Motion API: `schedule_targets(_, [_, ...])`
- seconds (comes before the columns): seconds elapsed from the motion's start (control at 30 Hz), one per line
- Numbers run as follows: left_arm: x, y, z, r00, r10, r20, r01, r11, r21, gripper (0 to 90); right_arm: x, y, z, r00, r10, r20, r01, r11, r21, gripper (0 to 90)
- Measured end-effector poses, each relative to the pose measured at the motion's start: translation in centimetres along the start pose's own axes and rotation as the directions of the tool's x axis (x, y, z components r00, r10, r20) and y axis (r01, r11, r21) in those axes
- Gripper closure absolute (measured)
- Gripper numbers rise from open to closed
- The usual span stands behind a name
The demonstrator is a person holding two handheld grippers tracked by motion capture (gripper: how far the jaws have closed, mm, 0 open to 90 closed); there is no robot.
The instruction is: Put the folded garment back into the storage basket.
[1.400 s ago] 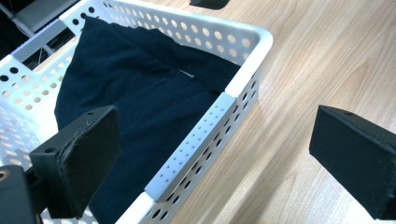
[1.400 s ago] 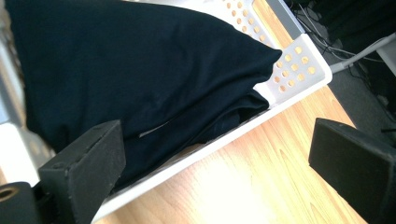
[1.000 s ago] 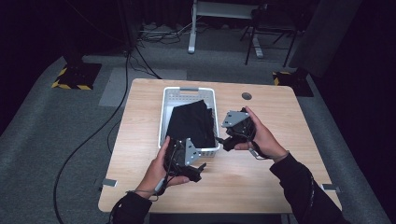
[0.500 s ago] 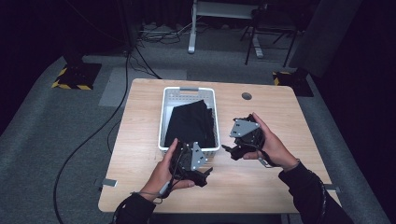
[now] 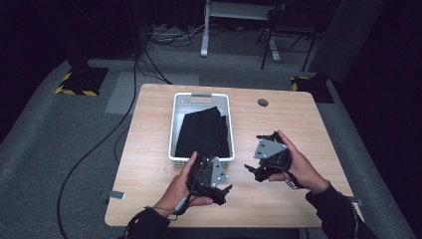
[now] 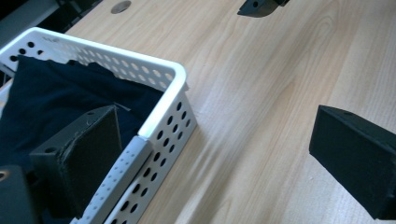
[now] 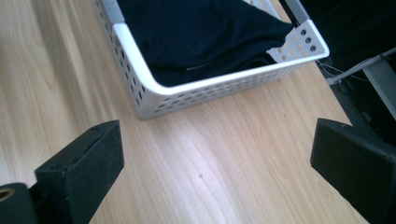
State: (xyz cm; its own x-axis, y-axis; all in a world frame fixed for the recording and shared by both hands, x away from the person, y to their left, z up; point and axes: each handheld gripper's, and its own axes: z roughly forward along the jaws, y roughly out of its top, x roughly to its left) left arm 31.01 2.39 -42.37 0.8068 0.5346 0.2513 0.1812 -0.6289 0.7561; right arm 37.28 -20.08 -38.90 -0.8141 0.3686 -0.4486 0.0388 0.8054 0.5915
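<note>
A white perforated basket [image 5: 177,119] sits mid-table with a folded black cloth [image 5: 204,132] inside. My left gripper [image 5: 222,191] hovers just in front of the basket's near right corner, open and empty. In the left gripper view the basket's corner [image 6: 161,121] and the dark cloth [image 6: 56,98] lie between the wide-apart jaws. My right gripper [image 5: 253,171] is to the right of the basket, open, nothing held. The right gripper view looks at the basket [image 7: 154,93] and the cloth [image 7: 201,37] from the side, with bare wood between the jaws.
A light wooden table [image 5: 149,124] carries the basket. A round cable grommet [image 5: 263,102] is at the back right. The floor around is grey carpet with cables [image 5: 94,149] and yellow-black stand bases [image 5: 79,82]. A desk frame stands at the back.
Both grippers have pulled back from the basket toward the near edge of the table, the left one down and the right one to the right. The cloth stays in the basket.
</note>
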Motion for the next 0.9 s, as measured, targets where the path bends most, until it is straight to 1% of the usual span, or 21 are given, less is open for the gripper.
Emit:
schedule_targets(0.13, [-0.4,0.0,0.4,0.9999,0.010,0.009,-0.011,0.9999,0.011,2.2,0.4,-1.0,0.0,1.0000,-0.007,0.000,0.007,1.000,0.013,2.8])
schedule_targets(0.4, [-1.0,-0.3,1.4,0.9990,0.030,0.034,-0.031,0.9988,0.038,2.2,0.9,-2.5,-0.2,0.9999,0.005,0.012,-0.005,0.999,0.035,2.6])
schedule_targets(0.7, [-1.4,-1.1,2.6,0.9975,0.033,0.062,-0.038,0.9963,0.078,2.3,1.4,-4.6,-0.4,0.9995,0.026,0.015,-0.027,0.998,0.057,2.6])
schedule_targets(0.83, [-1.4,-1.5,3.1,0.9972,0.017,0.073,-0.024,0.9956,0.090,2.3,1.5,-5.5,-0.5,0.9991,0.040,0.013,-0.041,0.997,0.065,2.6])
schedule_targets(0.9, [-1.4,-1.8,3.4,0.9970,0.021,0.074,-0.029,0.9942,0.104,2.3,1.6,-5.8,-0.5,0.9988,0.046,0.015,-0.047,0.997,0.068,2.6])
